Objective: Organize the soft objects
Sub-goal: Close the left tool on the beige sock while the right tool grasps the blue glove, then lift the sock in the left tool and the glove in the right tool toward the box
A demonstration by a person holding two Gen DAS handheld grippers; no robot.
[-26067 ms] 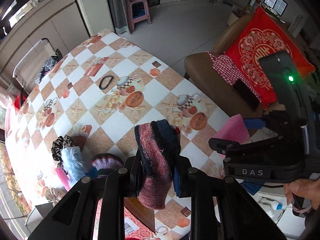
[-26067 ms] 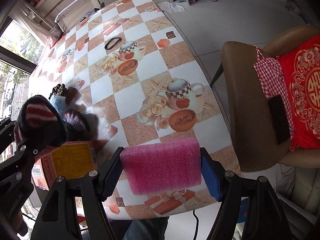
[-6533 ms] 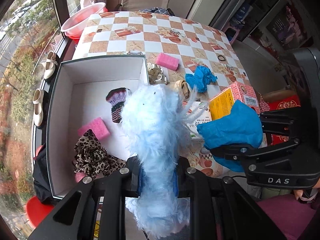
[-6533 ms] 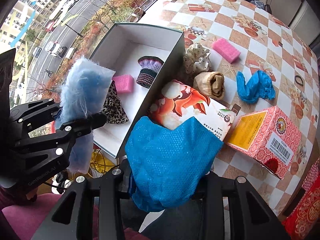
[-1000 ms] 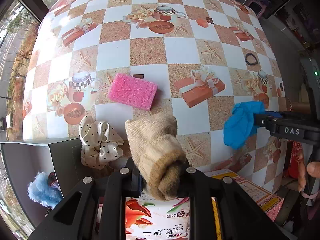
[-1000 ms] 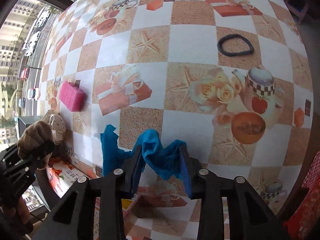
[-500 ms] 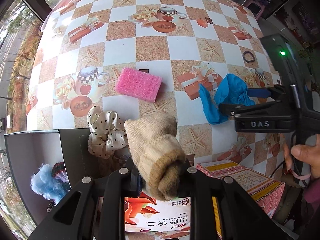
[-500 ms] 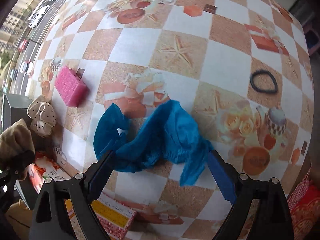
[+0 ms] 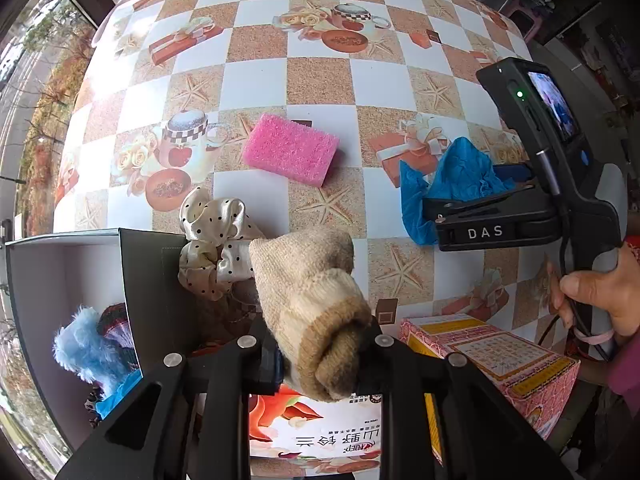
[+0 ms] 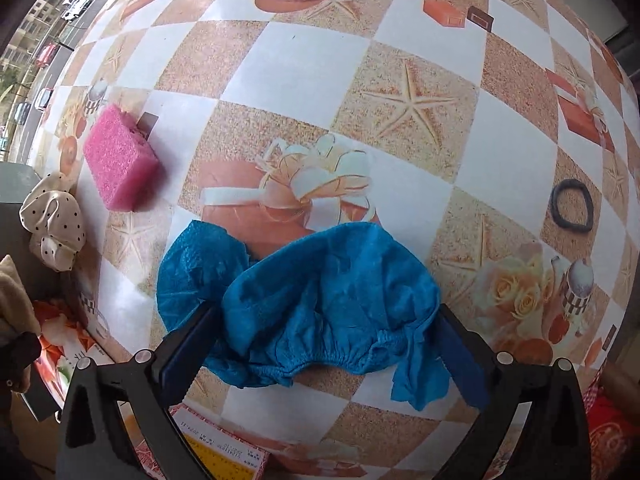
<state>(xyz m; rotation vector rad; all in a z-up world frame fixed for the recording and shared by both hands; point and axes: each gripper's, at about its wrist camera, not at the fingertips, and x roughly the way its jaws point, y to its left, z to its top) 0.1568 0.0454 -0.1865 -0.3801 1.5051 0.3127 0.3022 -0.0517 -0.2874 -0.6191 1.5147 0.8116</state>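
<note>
Fingers [image 10: 188, 344] of the right gripper [image 10: 324, 344] have just been spread wide around the blue shoe cover [image 10: 320, 304], seemingly for regrasping; the rolled beige sock [image 9: 316, 300] is clenched lower-centre by the left gripper [image 9: 320, 364].

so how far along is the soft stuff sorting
Partly done: a fluffy blue item already lies in the box. The left gripper holds a beige sock; the right gripper, jaws just opened, straddles the blue shoe cover. Pink sponge, polka-dot scrunchie and black hair tie remain.
</note>
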